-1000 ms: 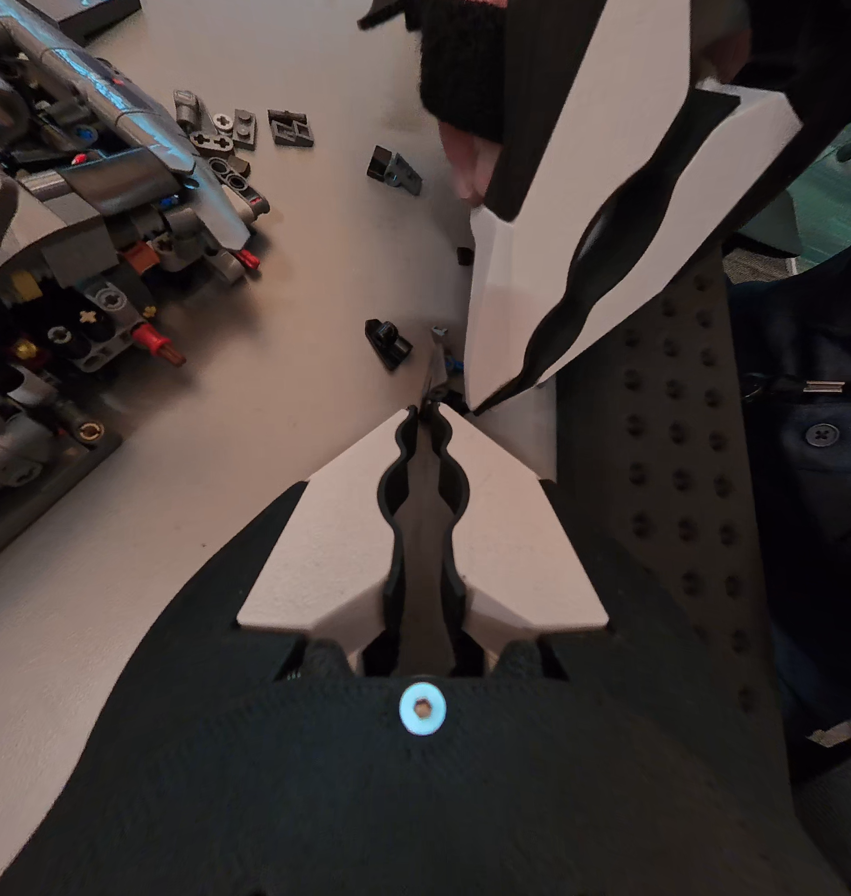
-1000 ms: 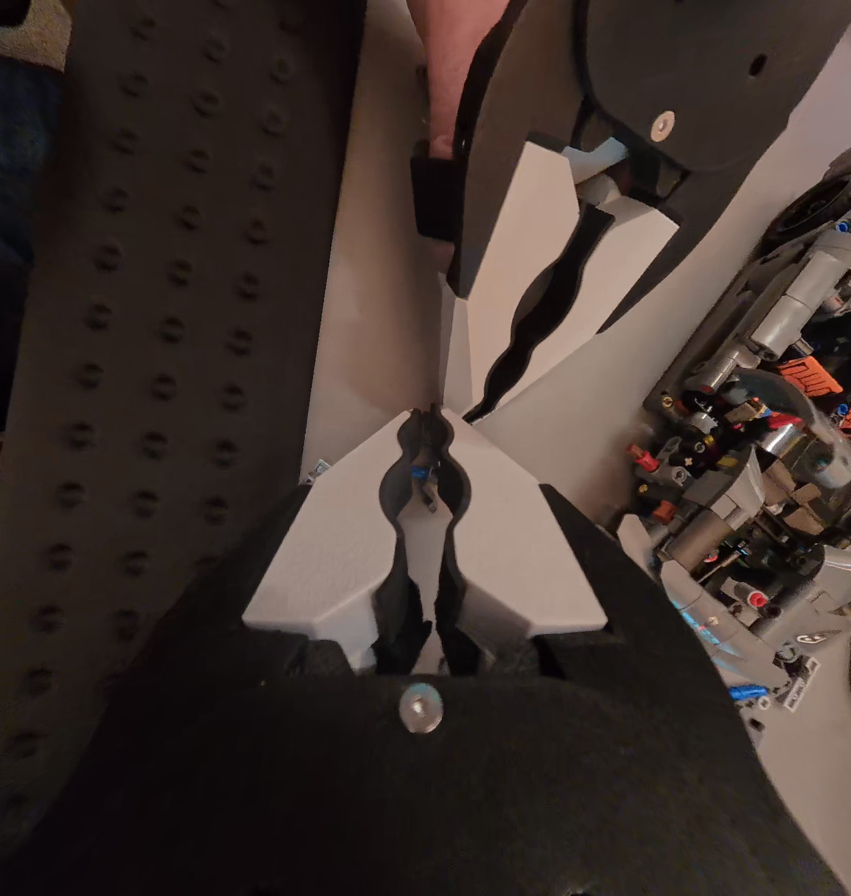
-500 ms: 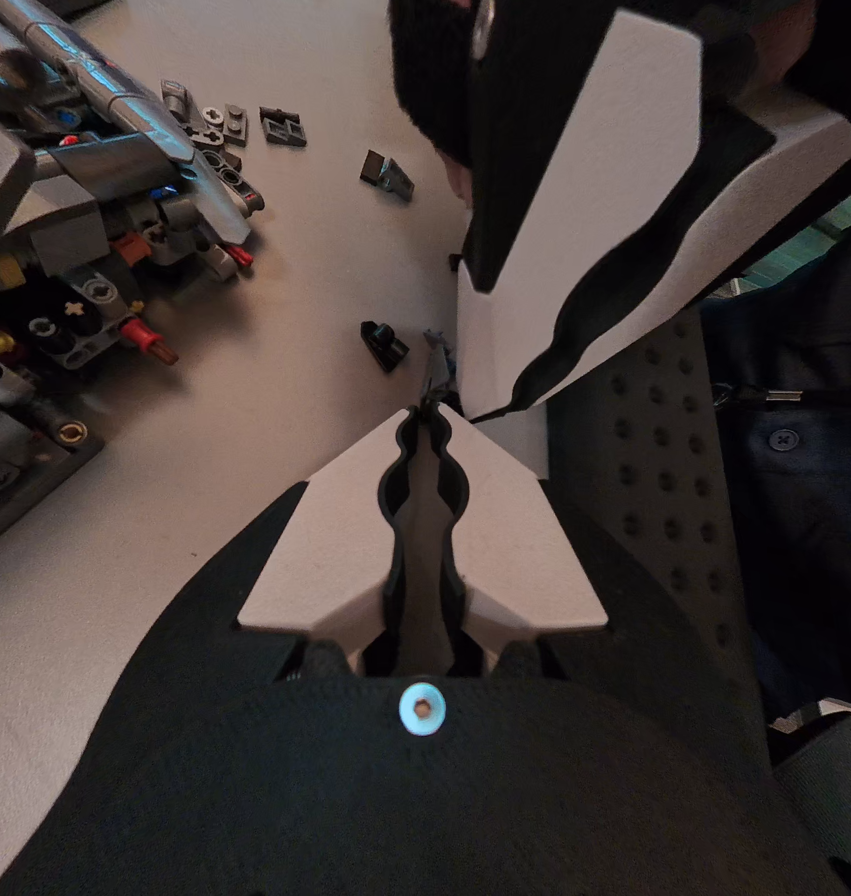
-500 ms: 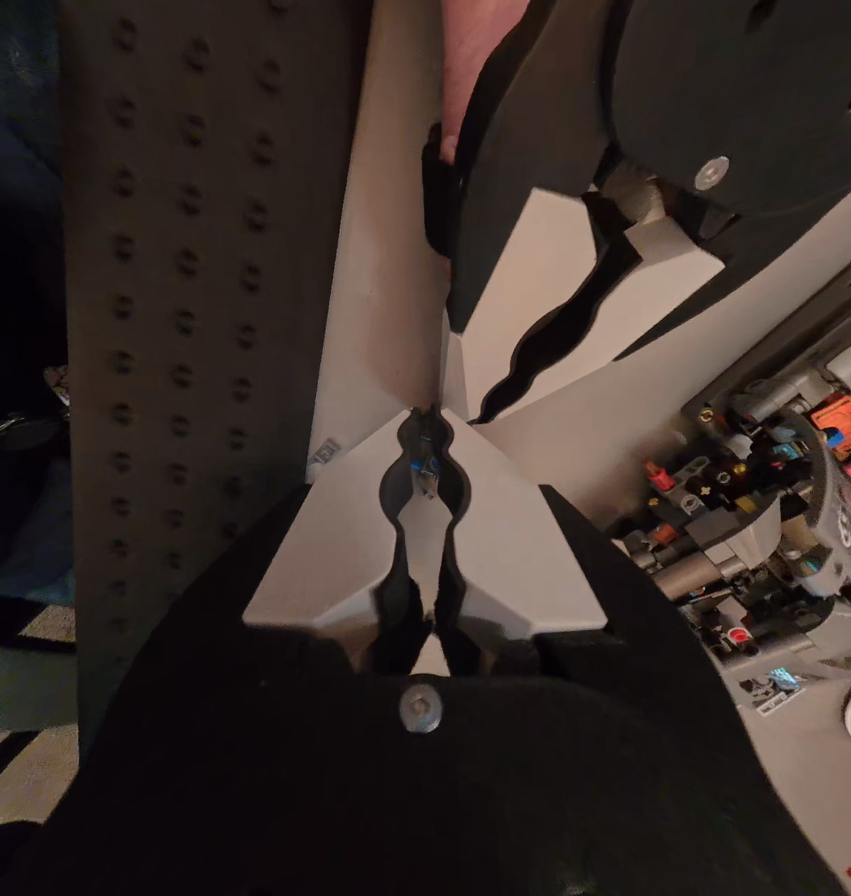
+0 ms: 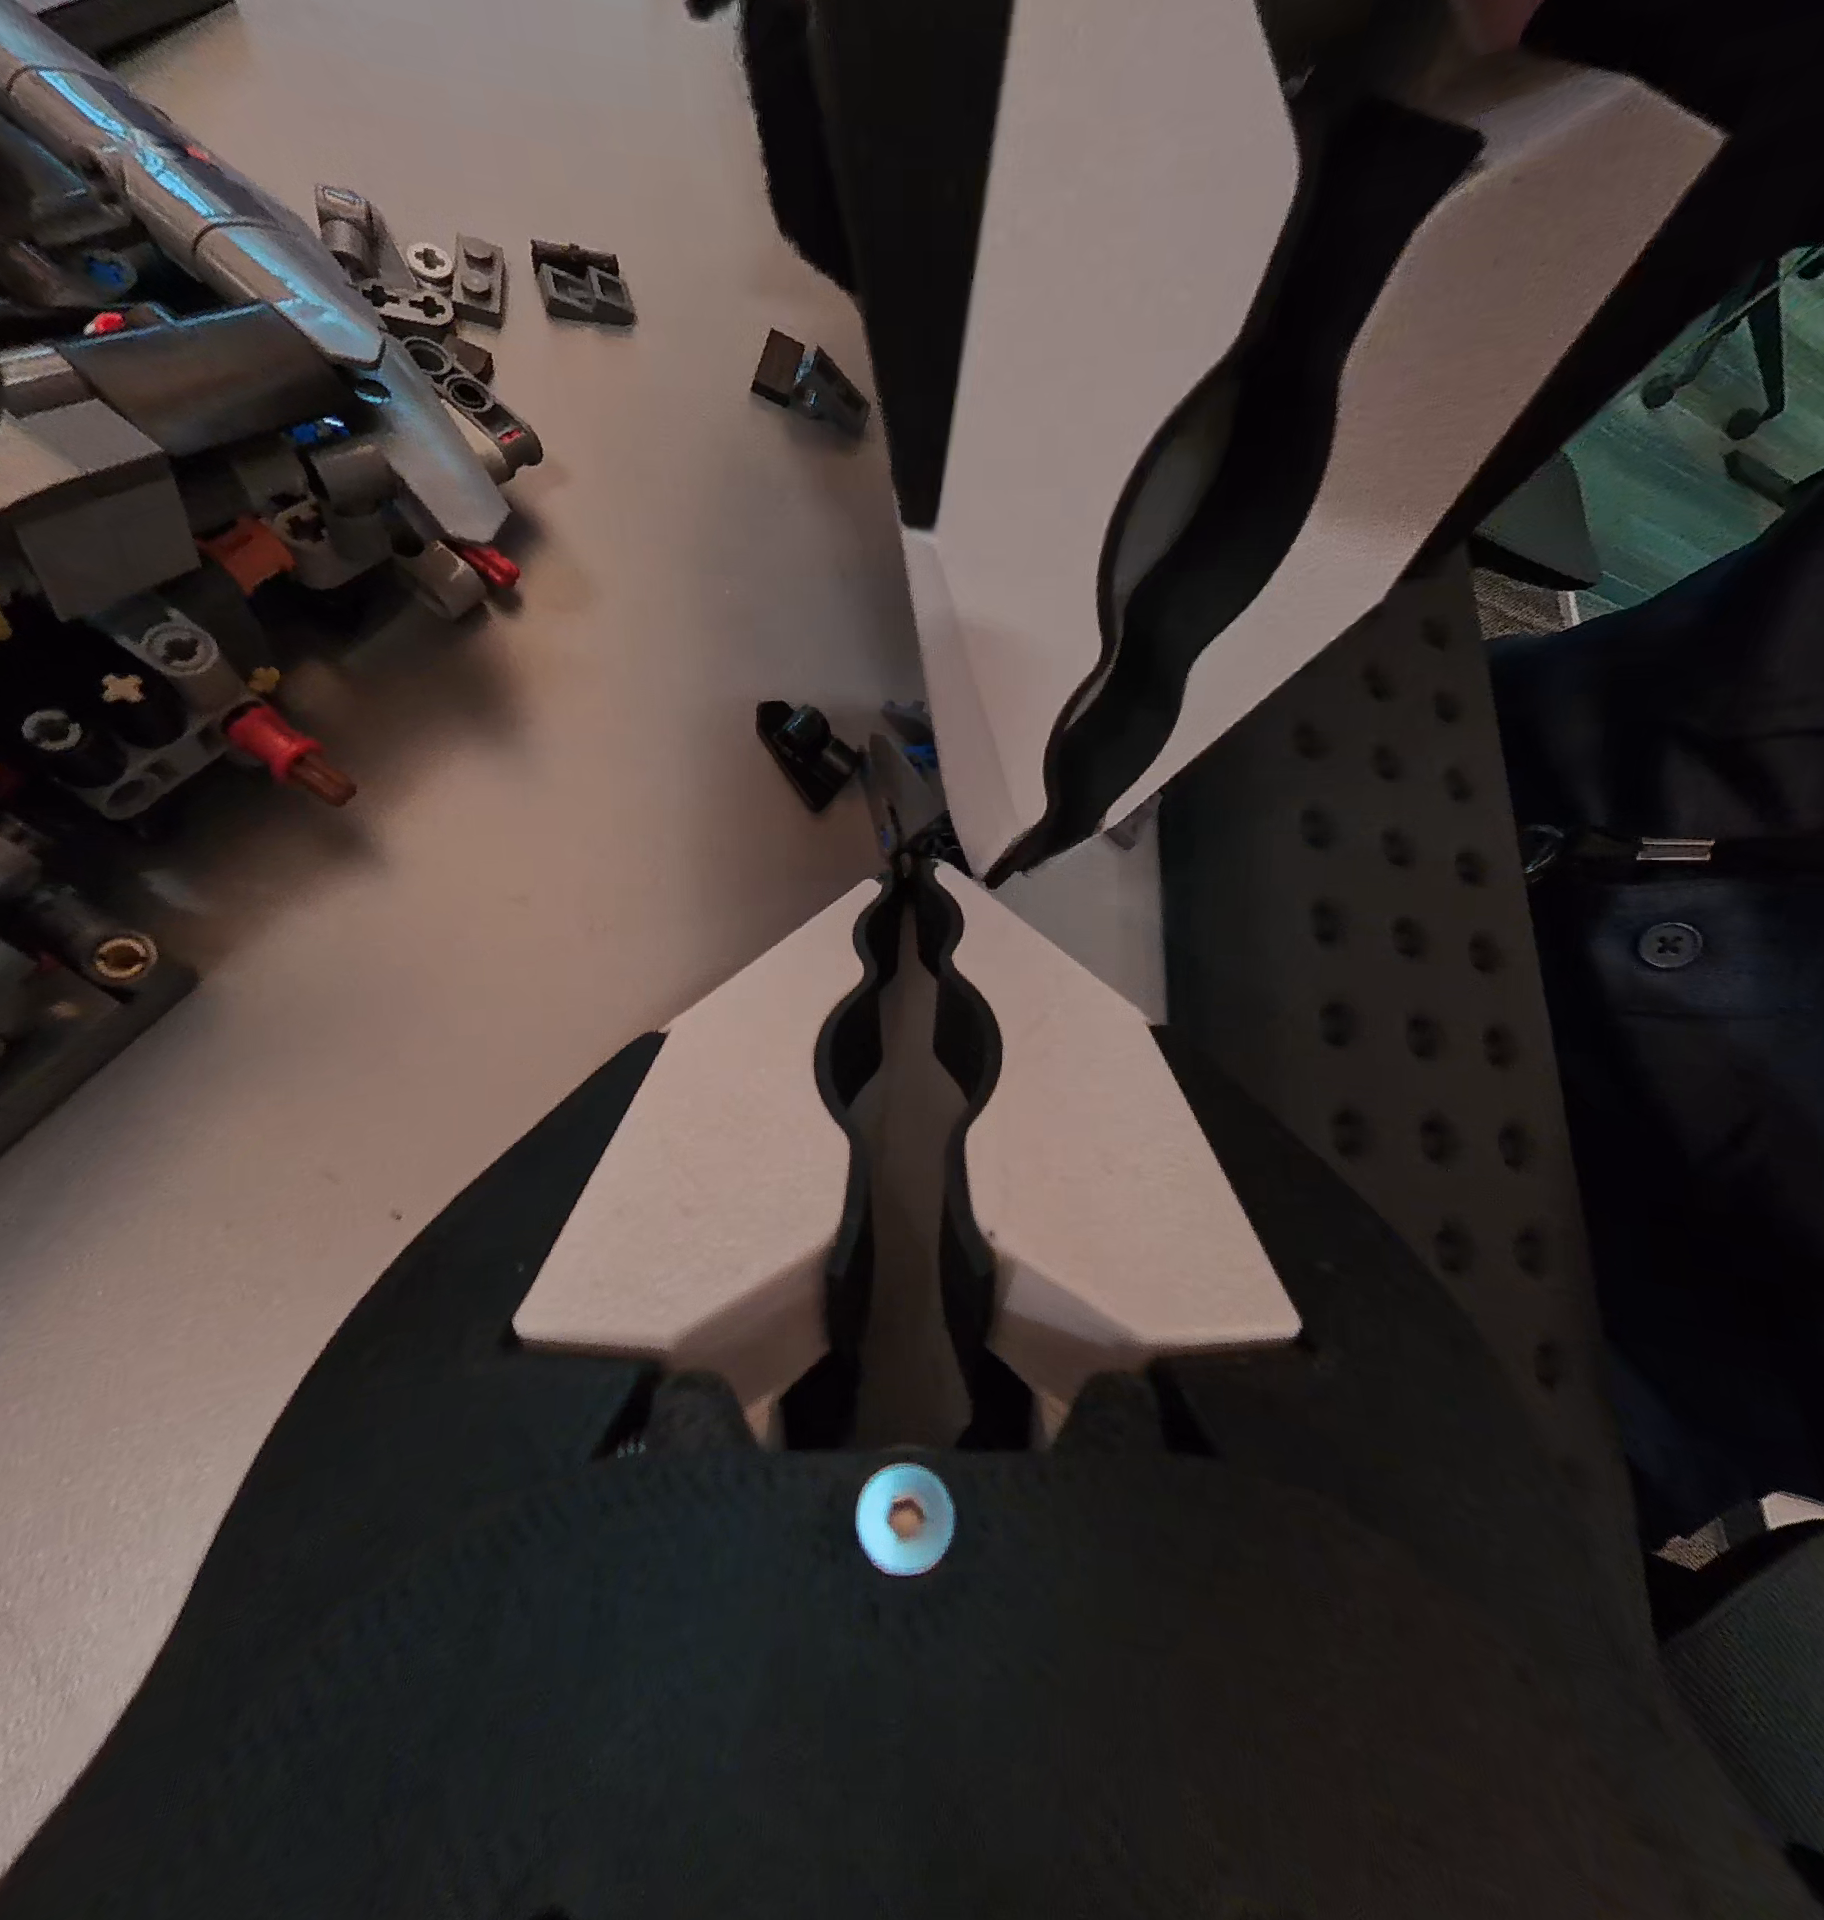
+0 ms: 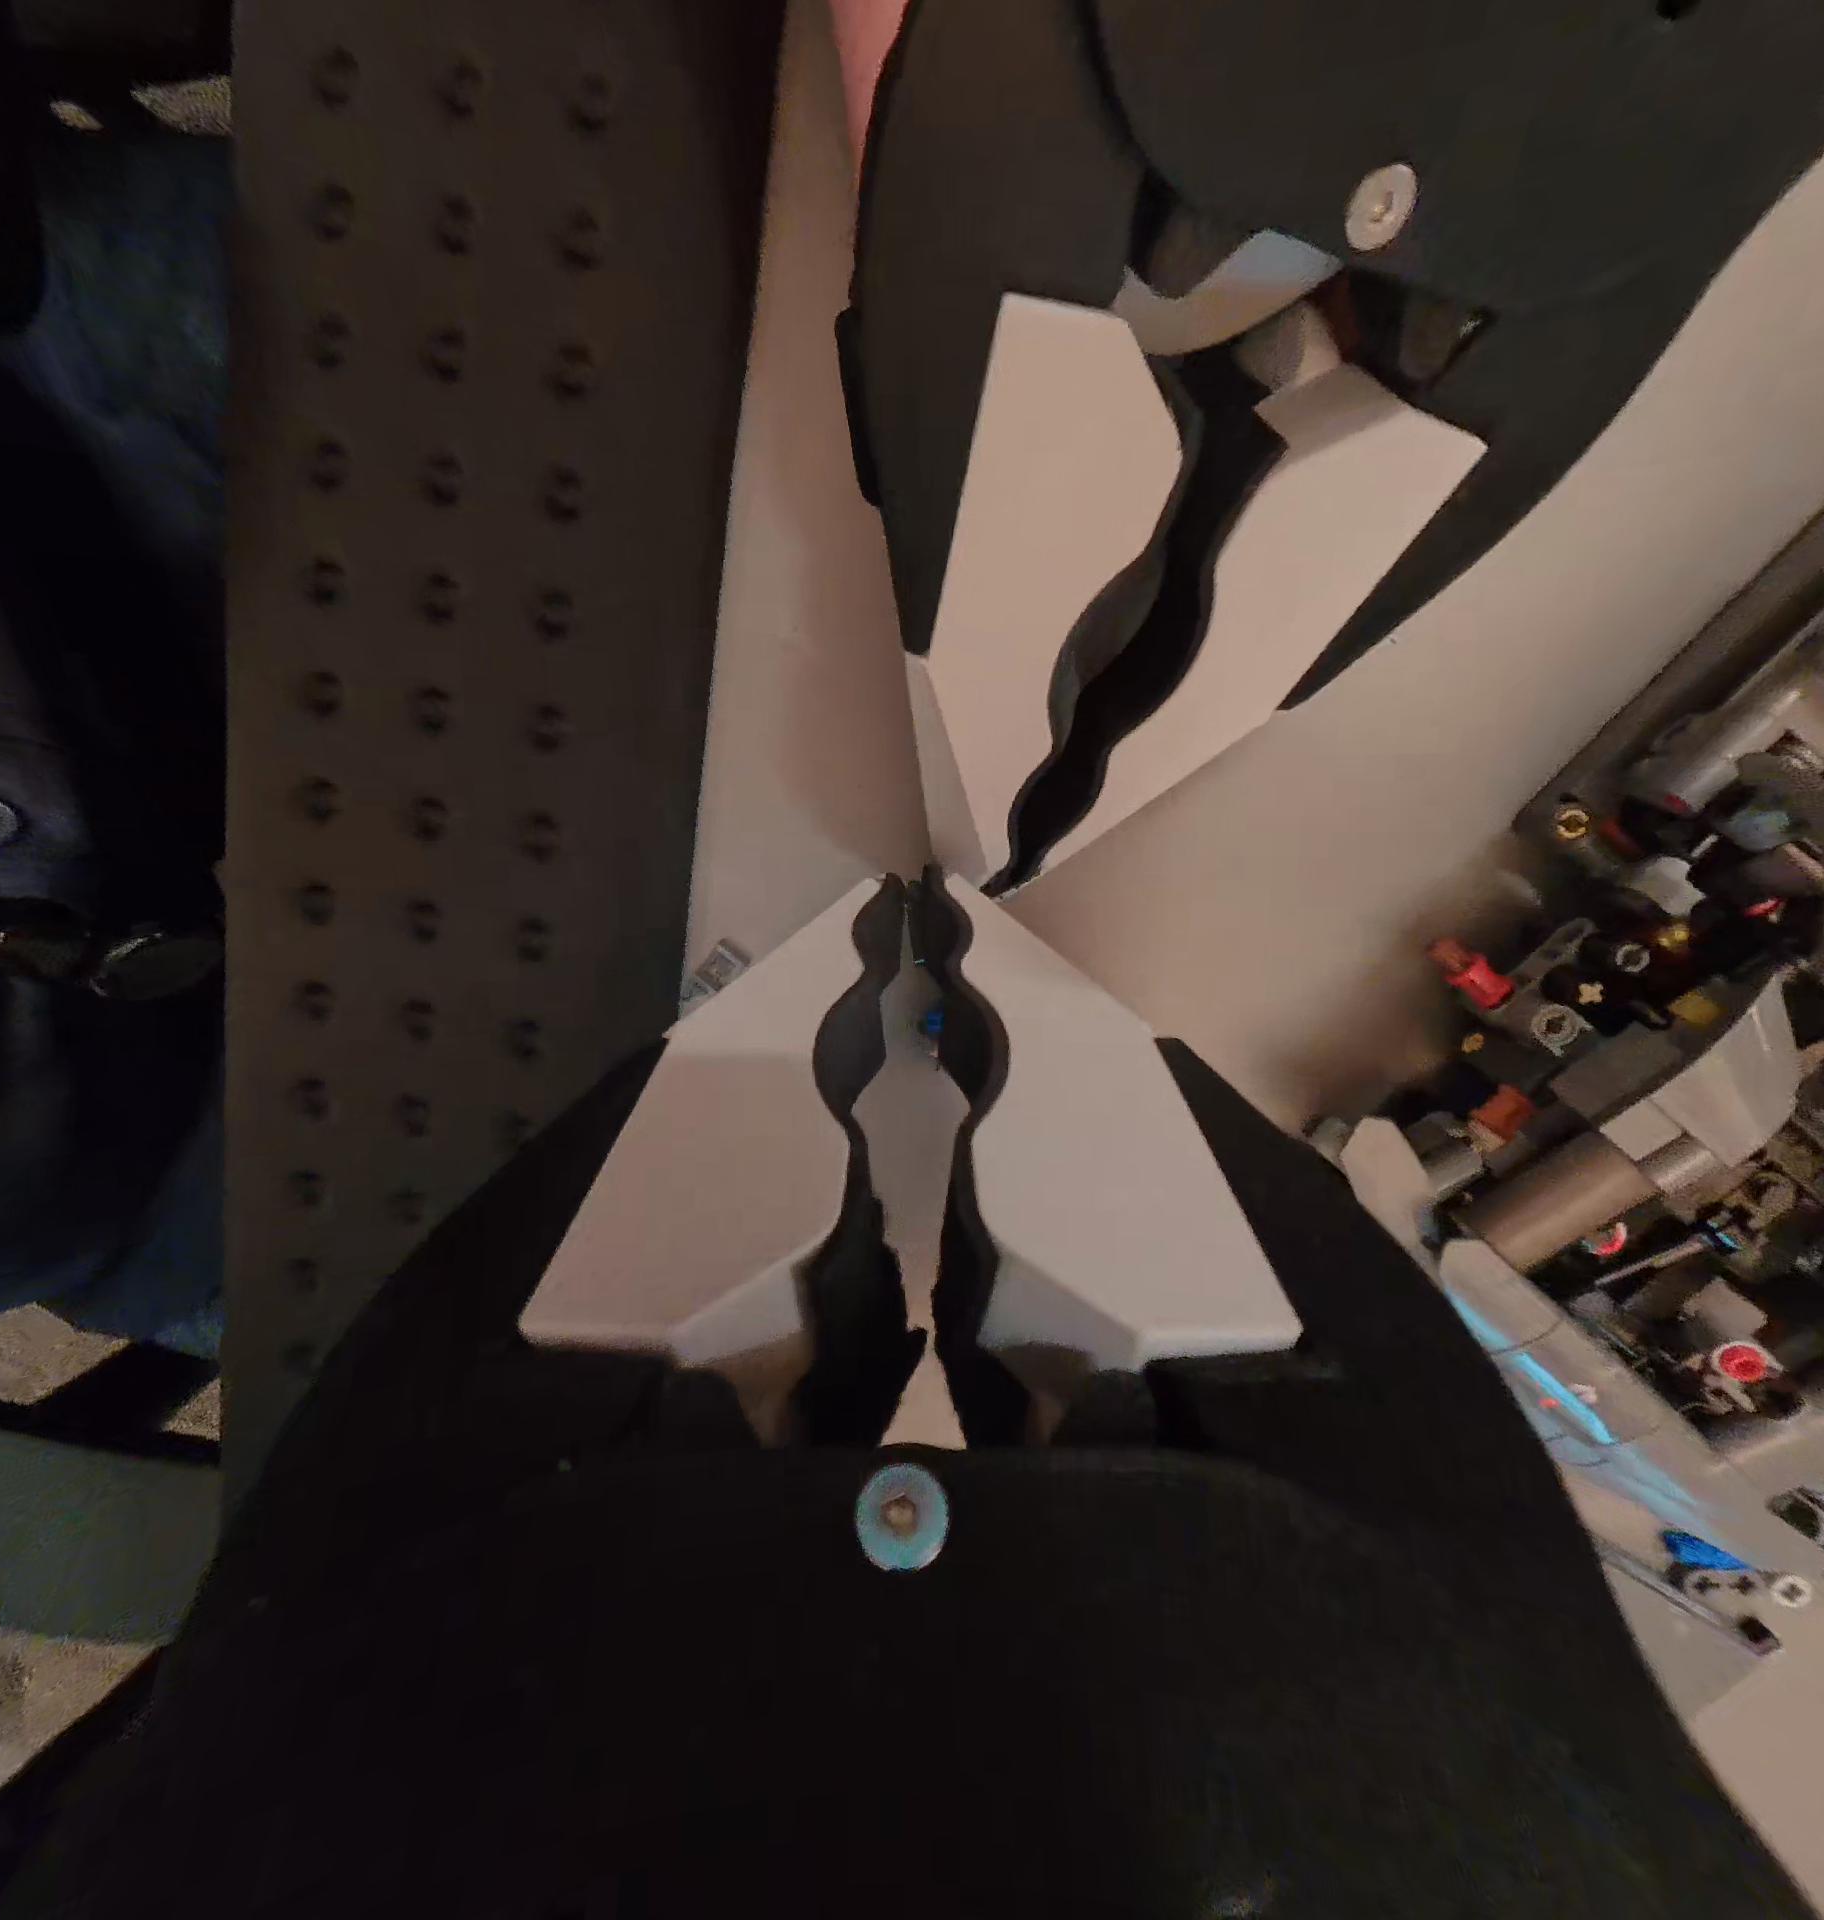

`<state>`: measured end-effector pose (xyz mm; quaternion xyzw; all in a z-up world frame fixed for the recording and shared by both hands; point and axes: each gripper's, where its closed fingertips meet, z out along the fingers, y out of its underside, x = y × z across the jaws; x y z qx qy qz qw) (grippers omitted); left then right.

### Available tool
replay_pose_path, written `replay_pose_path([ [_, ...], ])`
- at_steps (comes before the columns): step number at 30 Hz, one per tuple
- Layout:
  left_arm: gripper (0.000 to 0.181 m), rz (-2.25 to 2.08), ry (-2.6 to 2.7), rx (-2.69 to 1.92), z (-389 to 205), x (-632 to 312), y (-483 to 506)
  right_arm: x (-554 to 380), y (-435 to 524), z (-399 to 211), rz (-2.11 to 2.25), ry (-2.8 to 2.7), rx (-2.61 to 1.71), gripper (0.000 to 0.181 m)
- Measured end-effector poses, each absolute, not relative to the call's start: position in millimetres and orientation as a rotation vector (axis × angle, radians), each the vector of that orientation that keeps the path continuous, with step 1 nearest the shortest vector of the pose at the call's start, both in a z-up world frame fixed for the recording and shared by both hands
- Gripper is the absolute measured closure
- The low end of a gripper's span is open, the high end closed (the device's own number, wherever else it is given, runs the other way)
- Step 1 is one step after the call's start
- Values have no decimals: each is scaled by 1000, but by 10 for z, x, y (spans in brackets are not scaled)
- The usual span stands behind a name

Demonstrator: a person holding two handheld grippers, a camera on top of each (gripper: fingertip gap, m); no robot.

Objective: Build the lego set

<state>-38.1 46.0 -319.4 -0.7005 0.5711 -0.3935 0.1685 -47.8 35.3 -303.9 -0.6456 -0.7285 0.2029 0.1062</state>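
Both claws meet tip to tip above the table edge. In the left wrist view the left claw [image 5: 910, 878] has its jaws drawn nearly together at the tips, pinching a thin dark grey sliver of a piece [image 5: 892, 795] that sticks out toward 12 o'clock; a speck of blue shows on it. The right claw [image 5: 1001, 868] comes down from 1 o'clock, its tips also narrowed to a point and touching the same spot. From the right wrist view, the right claw's tips look all but closed on something thin and dark, with a small blue bit [image 6: 931, 1023] showing in the gap behind them; whether that is the same piece or a second one I cannot tell. Held nose to nose like this, the two are probably mating or passing a tiny part, each steadying one end. The half-built model [image 5: 191, 436] sits at 10 o'clock, well apart, with loose grey pieces [image 5: 472, 281] beside its nose and a small black piece [image 5: 804, 753] on the table [image 5: 575, 935] just left of the claws. A studded dark strip [image 6: 440, 623] runs along the table edge.
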Motion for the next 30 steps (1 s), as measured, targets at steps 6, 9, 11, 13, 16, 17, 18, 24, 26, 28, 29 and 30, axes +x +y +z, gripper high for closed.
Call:
replay_pose_path([
  [6, 181, -1123, 1622, -1993, -3194, -379, 459, -453, 364, -3035, 642, -2117, -1903, 180],
  [9, 181, -1124, 1622, -1993, -3193, -378, 459, -450, 360, -3036, 631, -2108, -1872, 180],
  [11, 181, -1127, 1622, -1993, -3193, -377, 458, -455, 357, -3040, 614, -2108, -1856, 180],
  [13, 181, -1130, 1624, -1991, -3191, -375, 453, -463, 340, -3065, 579, -2131, -1850, 180],
  [16, 181, -1095, 1642, -1995, -3223, -387, 453, -381, 373, -3266, 476, -2184, -1884, 180],
  [17, 181, -1097, 1637, -1996, -3222, -388, 455, -397, 339, -3259, 530, -2167, -1879, 181],
  [18, 181, -1095, 1637, -1996, -3222, -388, 457, -378, 326, -3263, 546, -2159, -1884, 181],
  [24, 178, -1060, 1616, -1971, -3186, -404, 519, -380, 336, -2930, 719, -2000, -1839, 181],
  [26, 176, -1063, 1607, -1924, -3108, -399, 523, -340, 408, -2788, 829, -1858, -1860, 181],
  [28, 173, -1043, 1597, -1860, -3008, -360, 528, -354, 468, -2603, 1023, -1656, -1862, 181],
  [29, 166, -1039, 1593, -1824, -2948, -322, 518, -367, 482, -2516, 1111, -1564, -1848, 181],
  [30, 159, -1032, 1586, -1789, -2893, -277, 508, -381, 513, -2440, 1176, -1472, -1832, 181],
])
